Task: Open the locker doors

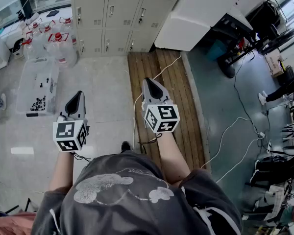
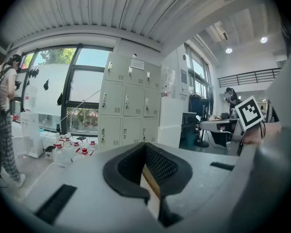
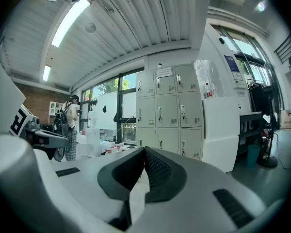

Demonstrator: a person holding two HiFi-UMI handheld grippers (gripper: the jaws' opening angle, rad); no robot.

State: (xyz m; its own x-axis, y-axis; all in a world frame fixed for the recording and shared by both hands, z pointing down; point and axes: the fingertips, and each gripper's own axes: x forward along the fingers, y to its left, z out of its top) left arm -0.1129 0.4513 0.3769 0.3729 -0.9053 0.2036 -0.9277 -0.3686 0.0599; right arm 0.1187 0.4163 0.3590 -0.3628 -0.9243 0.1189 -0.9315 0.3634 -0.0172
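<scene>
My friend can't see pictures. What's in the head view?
A person holds a left gripper and a right gripper, both shut and empty, facing closed lockers some way ahead. Bottles and a clear tray sit to the left.

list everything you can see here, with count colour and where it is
lockers: one bank of nine doors, pale grey, all shut, straight ahead
bottles: several, clear with red caps, on the floor left of the lockers
tray: one, clear, holding small dark parts, on the floor at left
cabinet: one, white, right of the lockers
wooden boards: one strip, brown, on the floor leading to the lockers
cable: one, white, trailing over the boards
bystander: one, with a backpack, by the window at far left
left hand-held gripper: one, grey, shut, empty
right hand-held gripper: one, grey, shut, empty
</scene>
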